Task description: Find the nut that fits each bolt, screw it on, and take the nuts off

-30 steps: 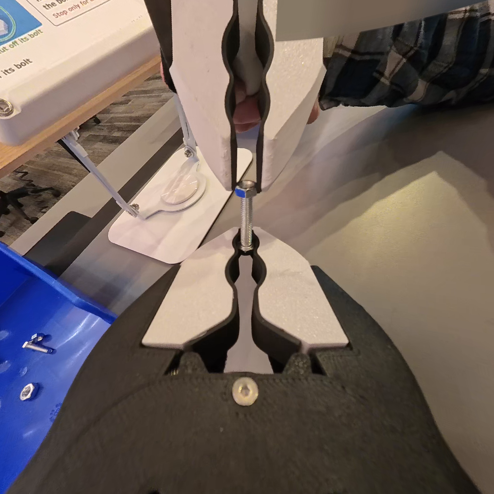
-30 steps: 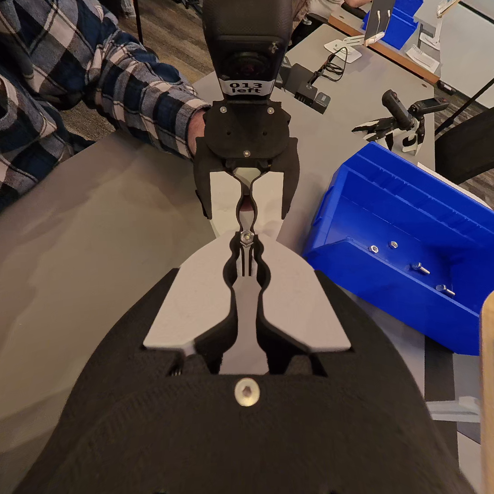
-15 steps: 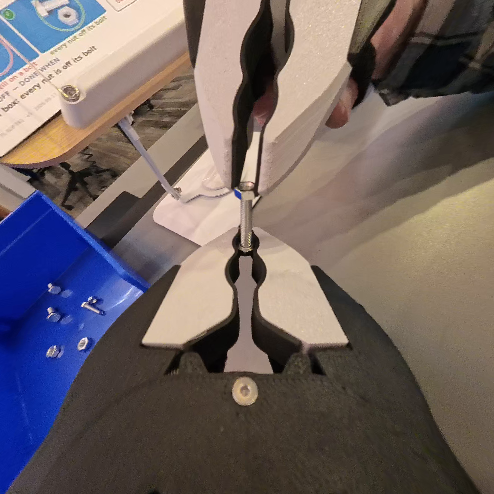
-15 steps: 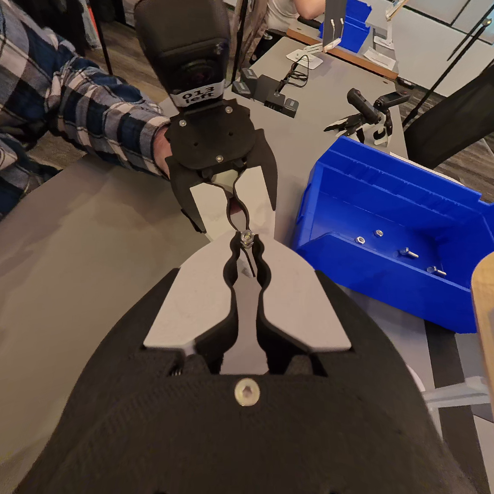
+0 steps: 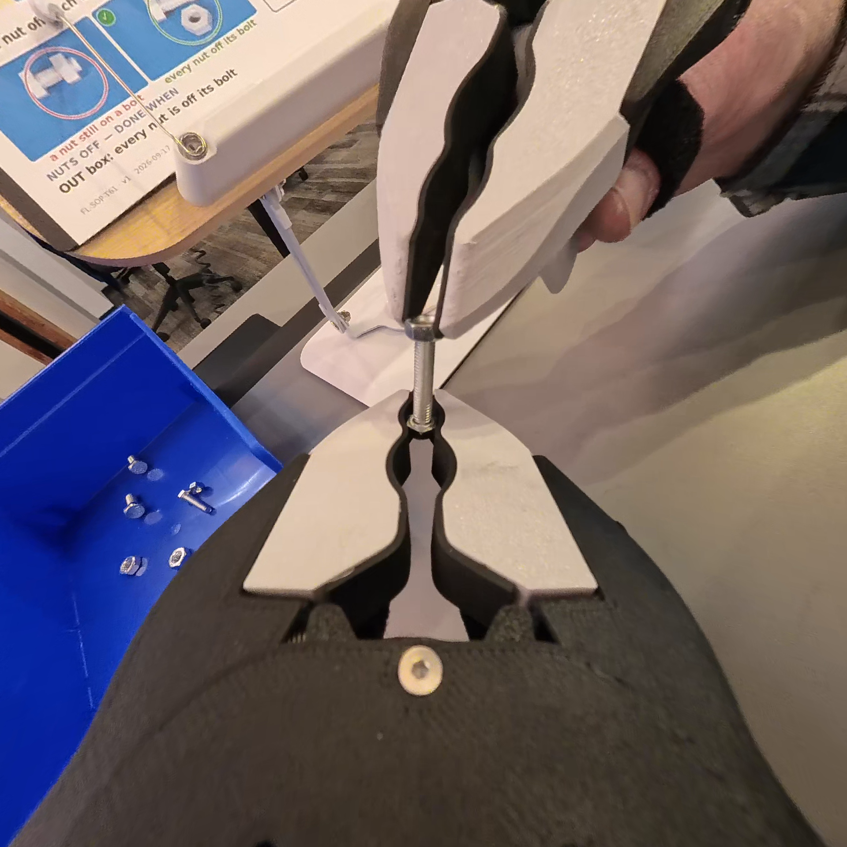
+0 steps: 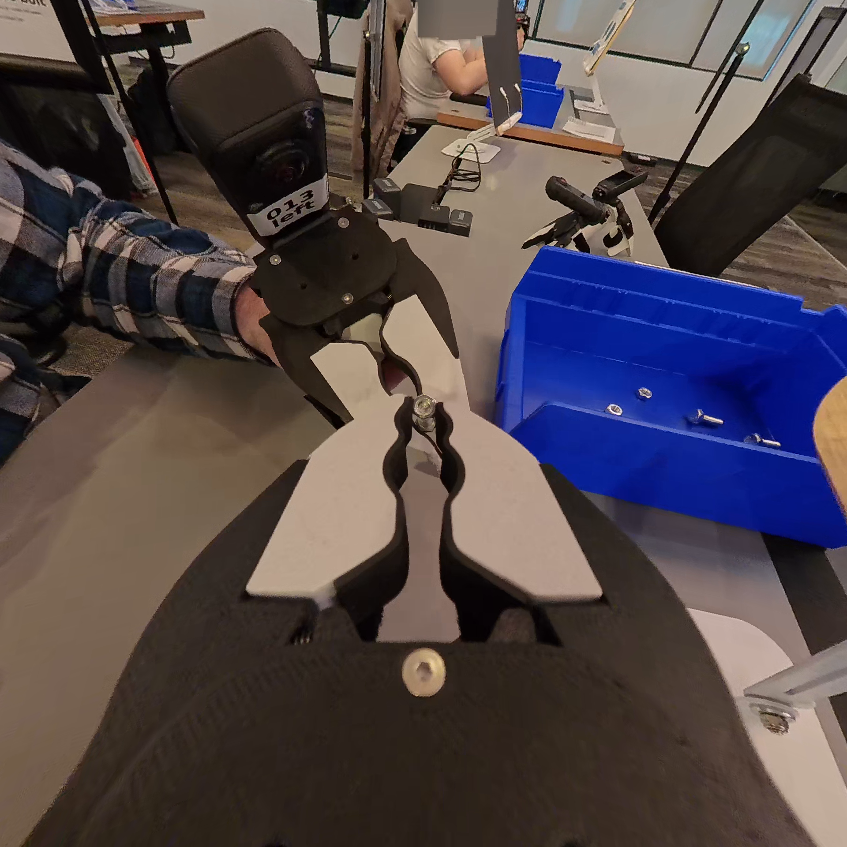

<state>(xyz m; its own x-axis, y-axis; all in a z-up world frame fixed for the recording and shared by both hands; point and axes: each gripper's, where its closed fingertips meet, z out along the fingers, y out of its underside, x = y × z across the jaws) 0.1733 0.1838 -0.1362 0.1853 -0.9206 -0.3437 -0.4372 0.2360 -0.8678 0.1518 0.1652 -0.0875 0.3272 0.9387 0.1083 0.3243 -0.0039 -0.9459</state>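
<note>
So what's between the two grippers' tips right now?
In the left wrist view, only the bolt's threaded shaft spans from the left gripper to the nut in the right gripper.

Grey table (image 6: 137,458): blue bin (image 6: 687,481), probably chargers (image 6: 421,211).

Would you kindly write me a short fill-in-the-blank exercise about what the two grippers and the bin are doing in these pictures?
1. The left gripper clamps the threaded ____ of the bolt.
2. The right gripper clamps a hex ____ on the bolt's far end.
3. Loose nuts and bolts lie inside the ____ bin.
4. The bin rests on a ____ table.

Missing words: shank; nut; blue; grey
</note>
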